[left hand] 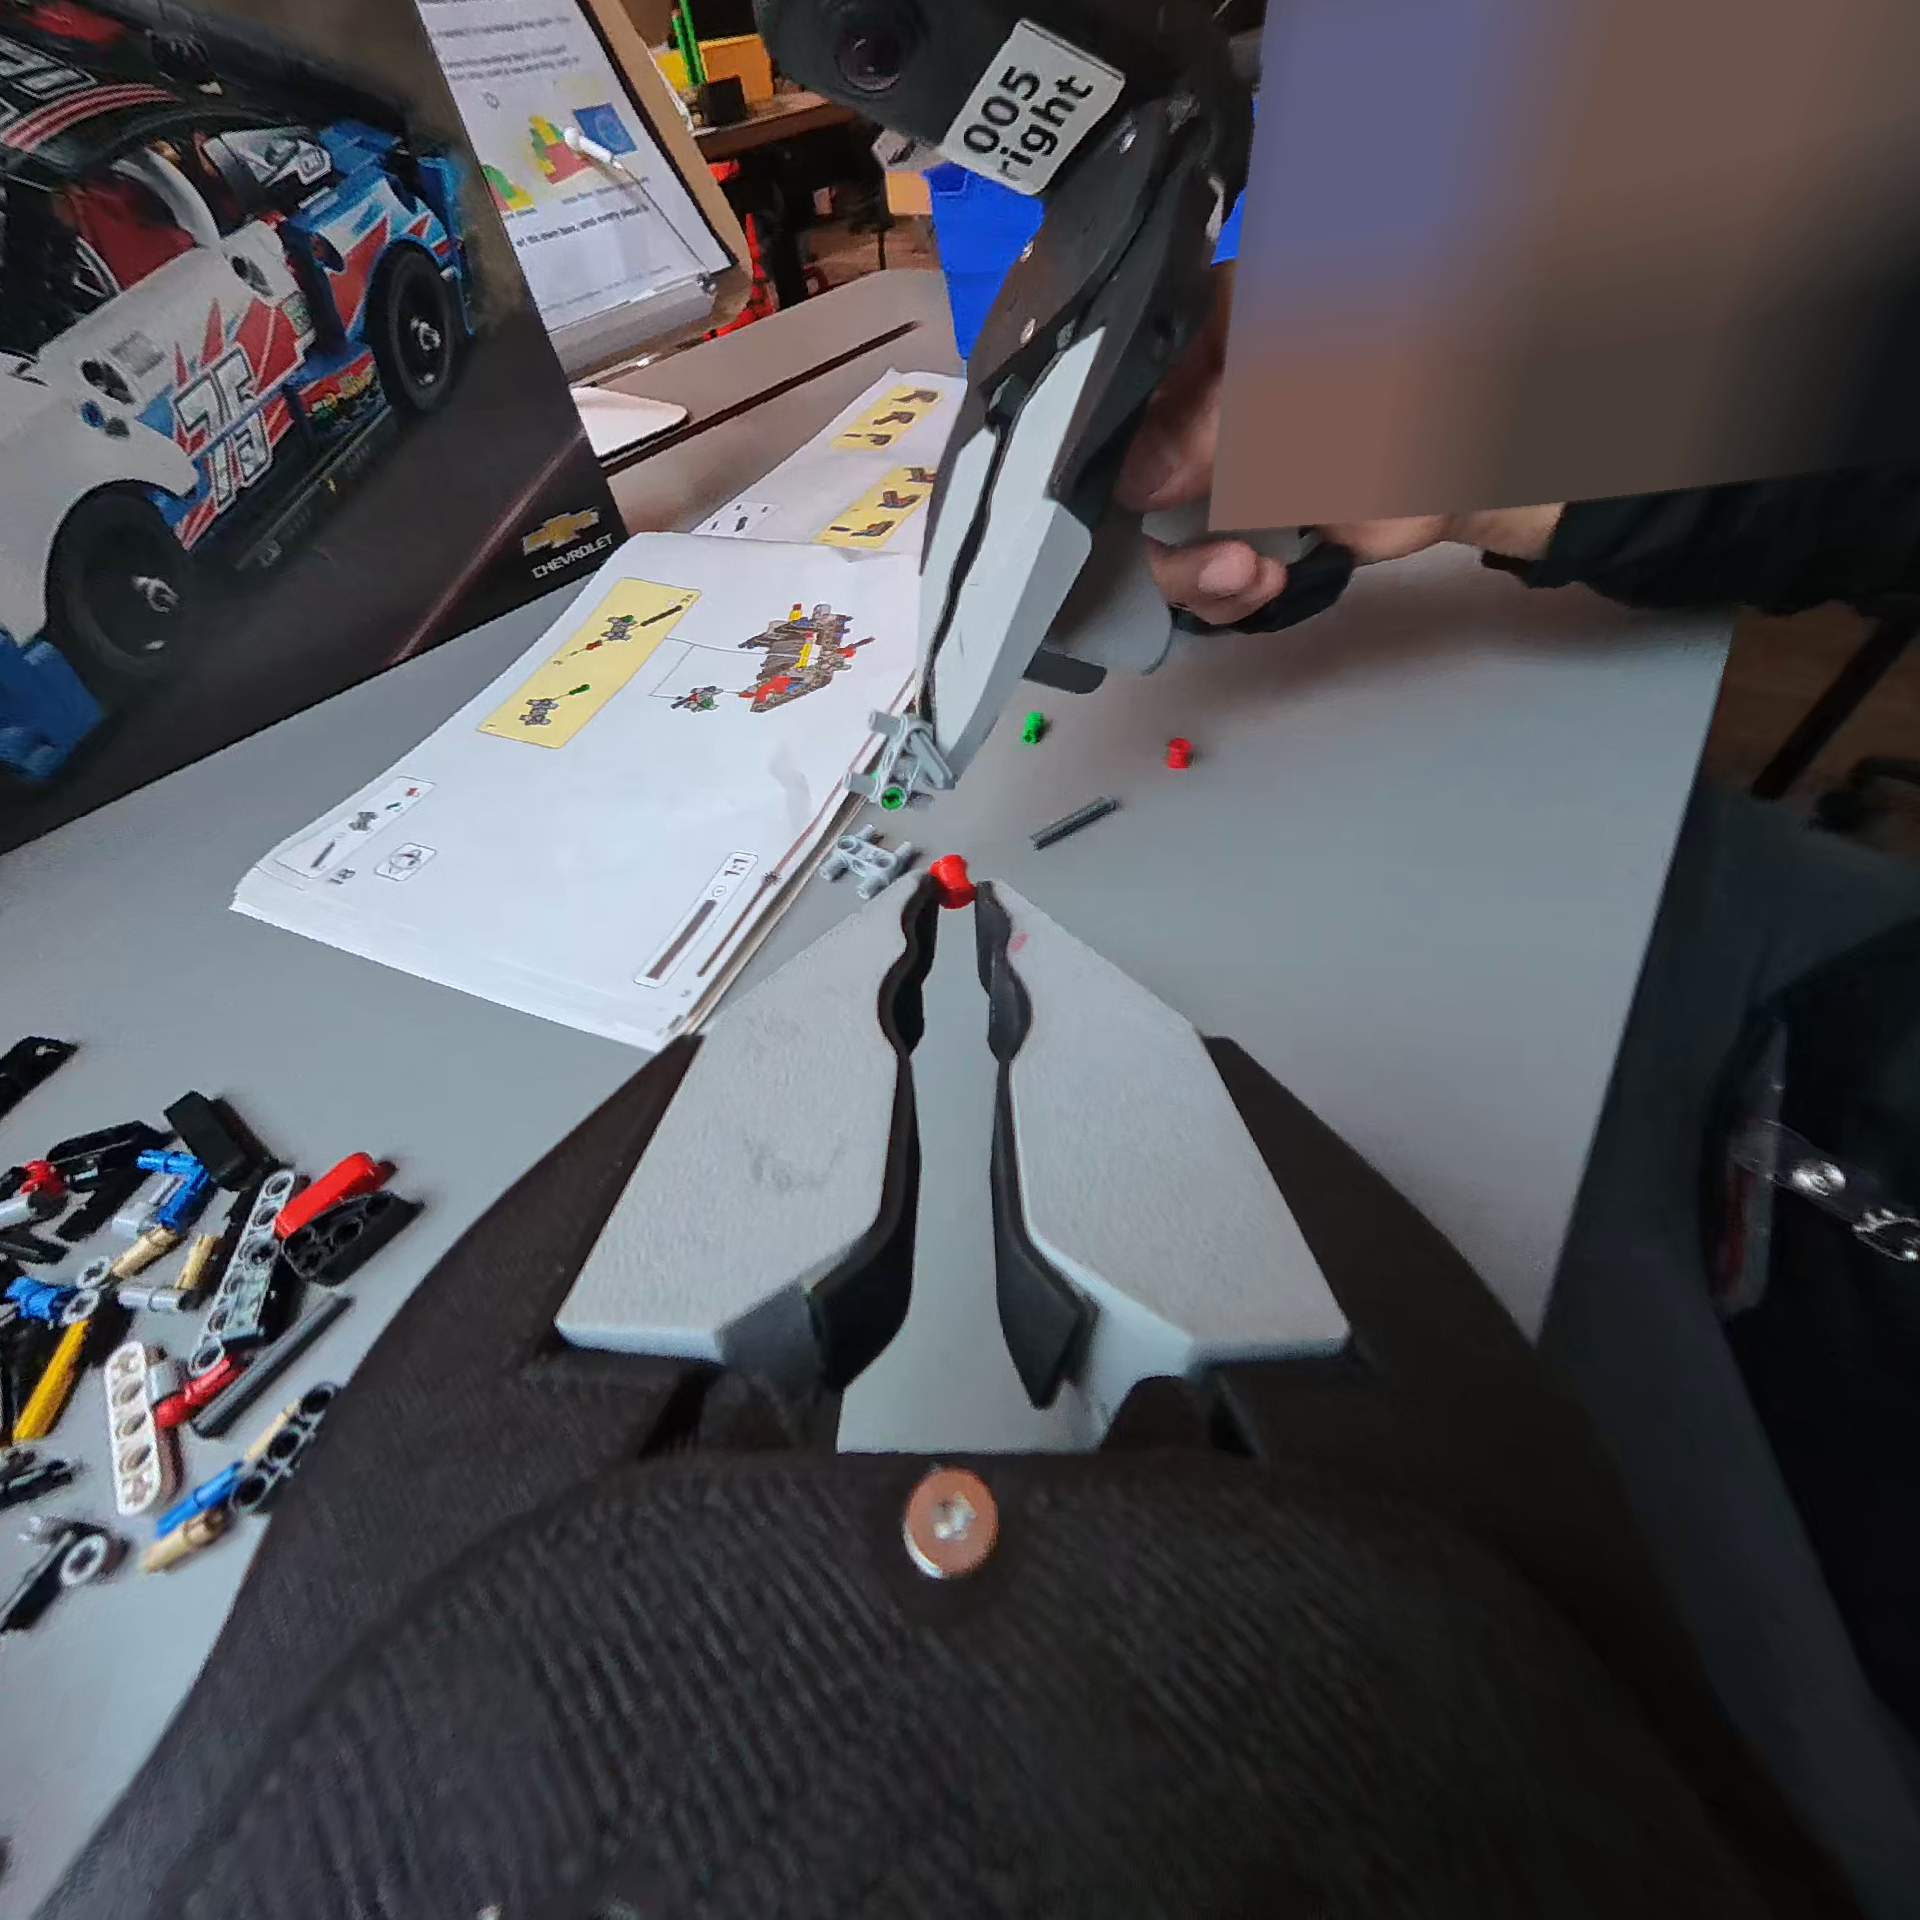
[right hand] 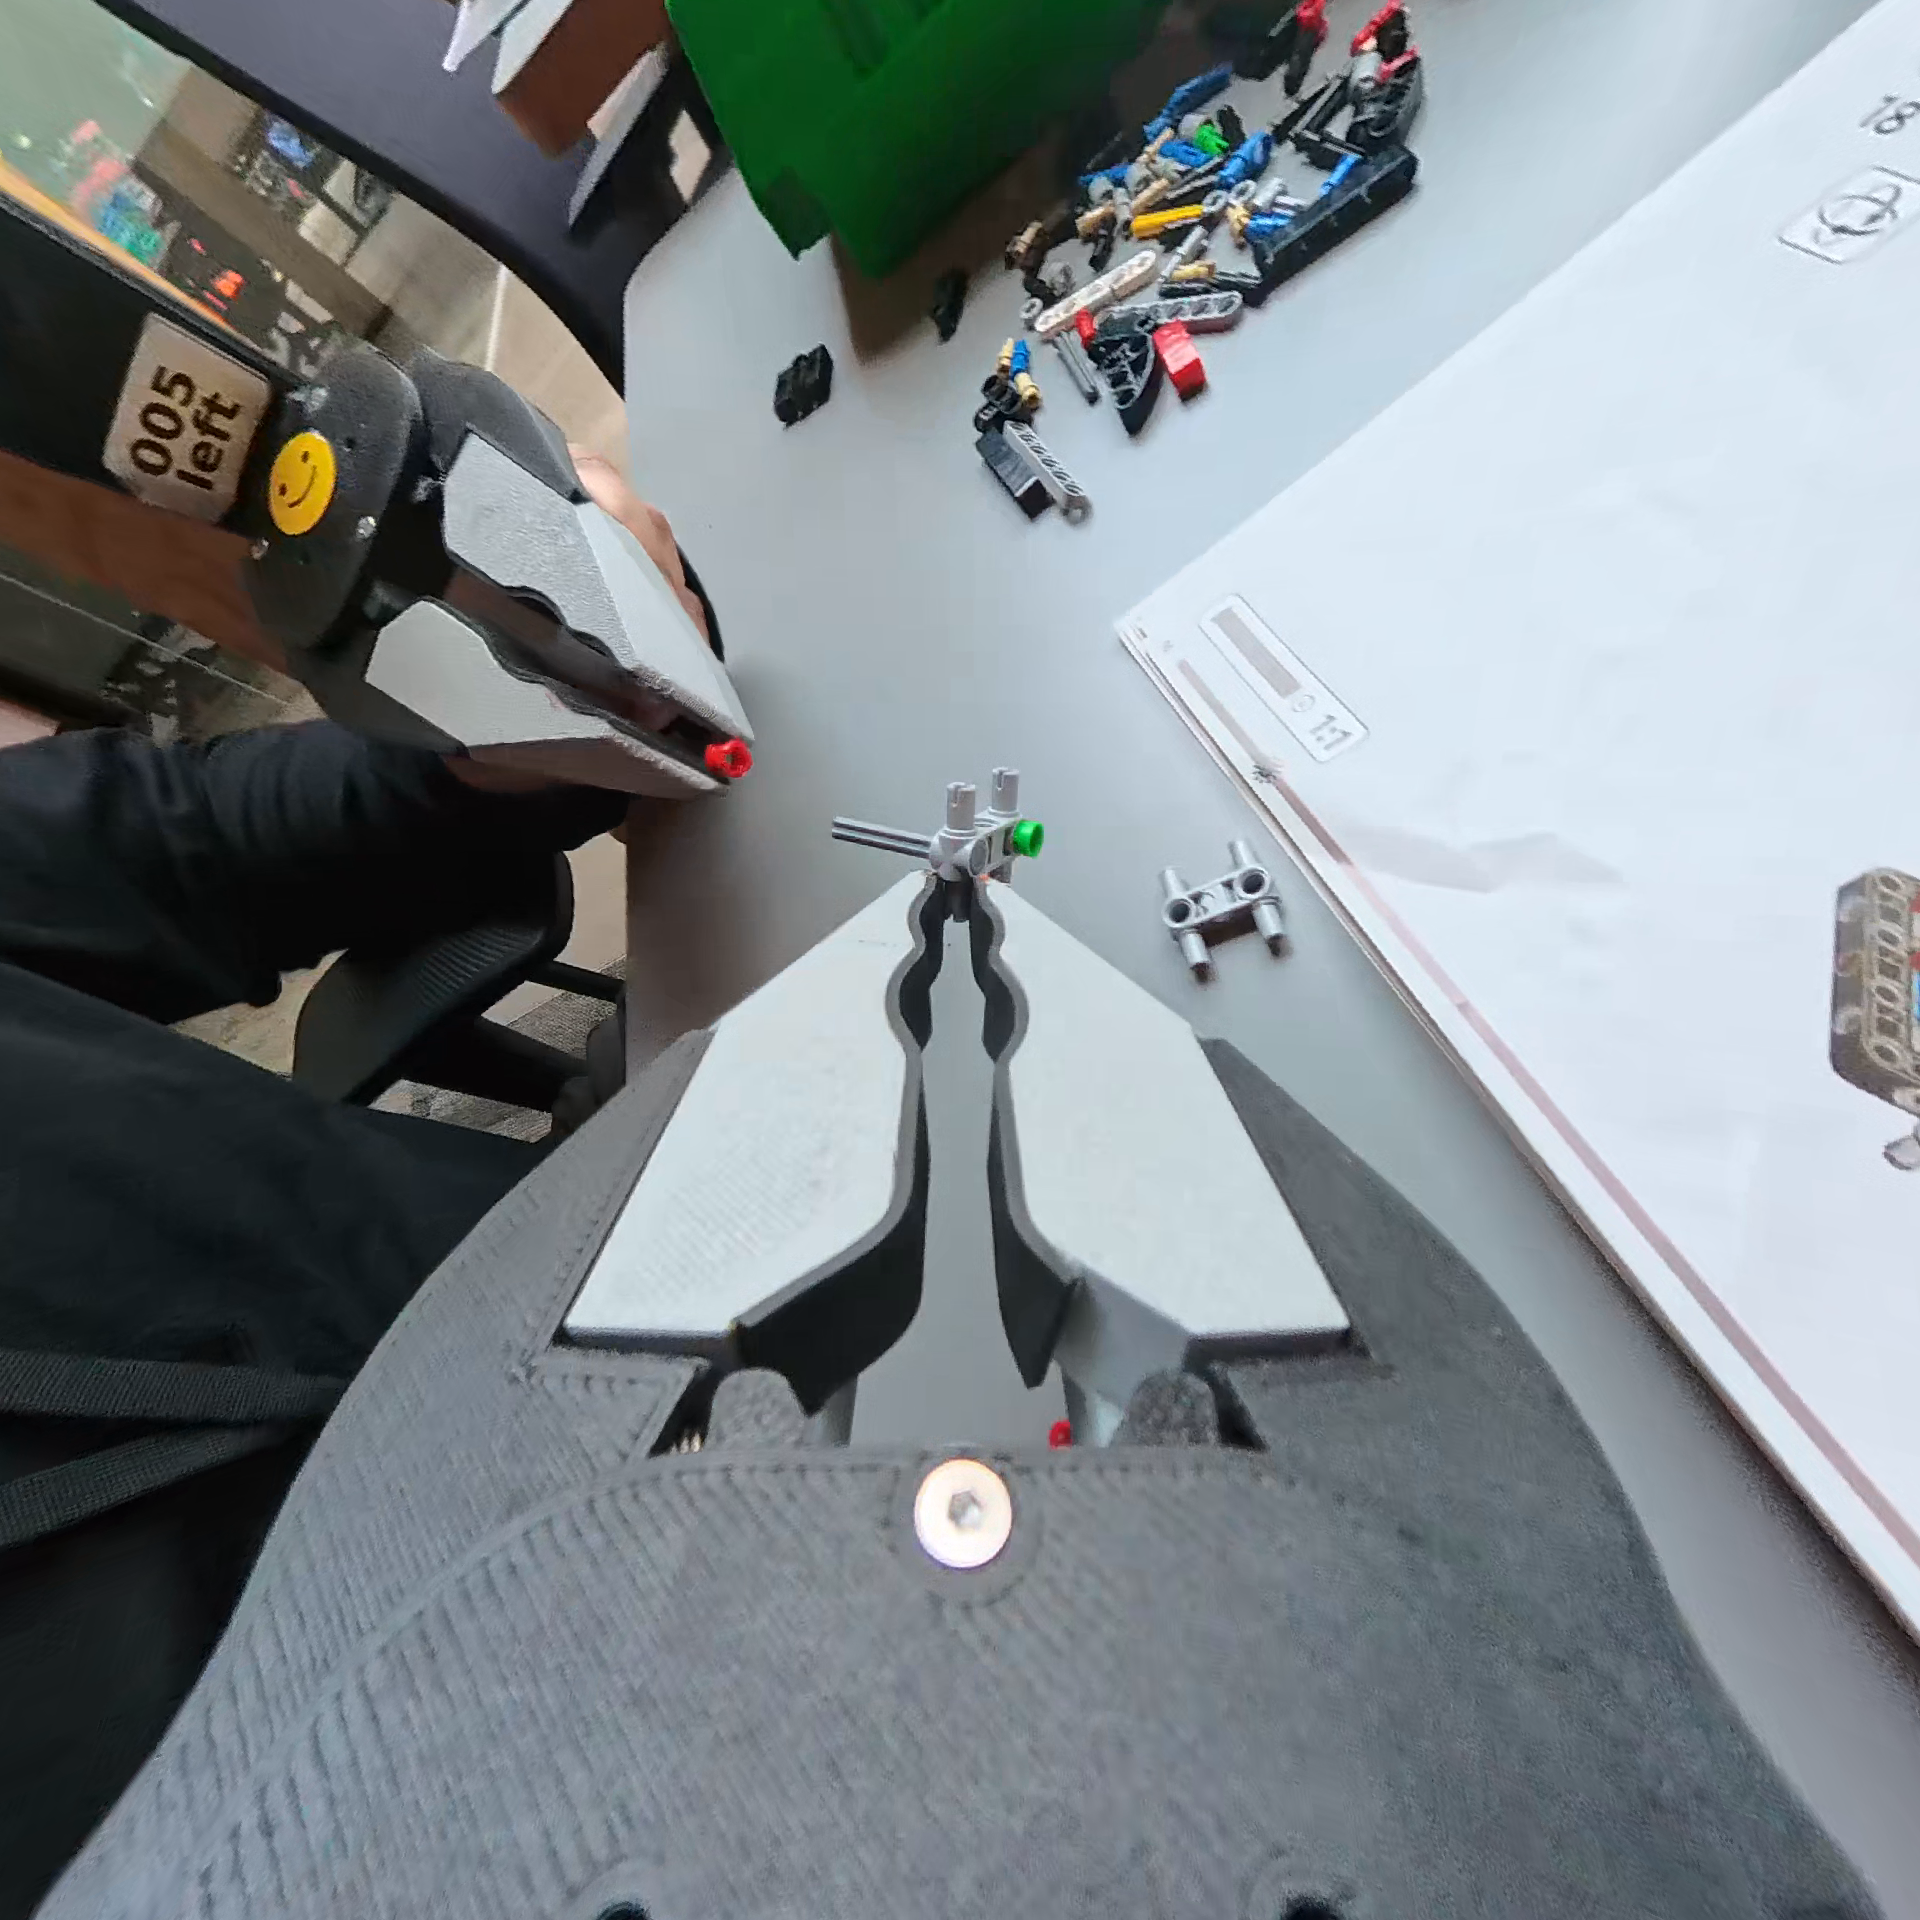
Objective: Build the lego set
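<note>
My left gripper (left hand: 950,891) is shut on a small red bush (left hand: 950,878), held just above the grey table; it shows too in the right wrist view (right hand: 727,757). My right gripper (right hand: 958,894) is shut on a small grey connector assembly (right hand: 977,836) with a dark axle sticking out left and a green bush (right hand: 1028,836) on its right end. The same assembly shows in the left wrist view (left hand: 909,764) at the right gripper's tips (left hand: 940,753). A loose grey connector (right hand: 1224,906) lies on the table beside the open instruction booklet (left hand: 582,790).
A pile of loose parts (left hand: 156,1320) lies at the left; it also shows in the right wrist view (right hand: 1195,229). A green bush (left hand: 1032,727), a red bush (left hand: 1177,752) and a dark axle (left hand: 1073,821) lie on the table (left hand: 1351,935). The set's box (left hand: 229,395) stands behind the booklet. There is about 6 centimetres between the tips of the two grippers.
</note>
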Motion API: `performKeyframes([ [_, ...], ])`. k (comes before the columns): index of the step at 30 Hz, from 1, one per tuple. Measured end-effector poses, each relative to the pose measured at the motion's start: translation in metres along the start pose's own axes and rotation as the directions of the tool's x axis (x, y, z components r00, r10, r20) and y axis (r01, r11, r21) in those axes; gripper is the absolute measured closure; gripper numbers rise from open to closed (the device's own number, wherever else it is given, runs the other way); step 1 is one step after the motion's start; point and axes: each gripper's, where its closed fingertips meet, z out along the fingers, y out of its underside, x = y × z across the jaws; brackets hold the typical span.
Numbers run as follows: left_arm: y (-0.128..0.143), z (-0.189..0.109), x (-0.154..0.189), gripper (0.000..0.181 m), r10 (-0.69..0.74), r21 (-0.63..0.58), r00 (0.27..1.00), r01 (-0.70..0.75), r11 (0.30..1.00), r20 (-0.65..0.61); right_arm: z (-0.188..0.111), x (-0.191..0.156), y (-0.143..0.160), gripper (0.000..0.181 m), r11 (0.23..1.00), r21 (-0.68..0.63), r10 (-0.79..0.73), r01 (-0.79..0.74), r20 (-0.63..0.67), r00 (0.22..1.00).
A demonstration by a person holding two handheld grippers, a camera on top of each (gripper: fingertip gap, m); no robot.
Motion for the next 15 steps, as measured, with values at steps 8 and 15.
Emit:
performKeyframes([
  [8,0.002,0.028,-0.012,0.177,0.030,-0.058,0.998,-0.028,0.998,0.050,-0.005,0.018,-0.001,0.179,0.999,-0.004,-0.040,0.040,-0.084,0.996],
  [15,0.010,0.040,-0.015,0.177,0.022,-0.124,0.999,-0.018,0.992,0.027,-0.002,0.023,-0.001,0.179,0.999,0.000,-0.039,0.039,-0.117,0.992],
])
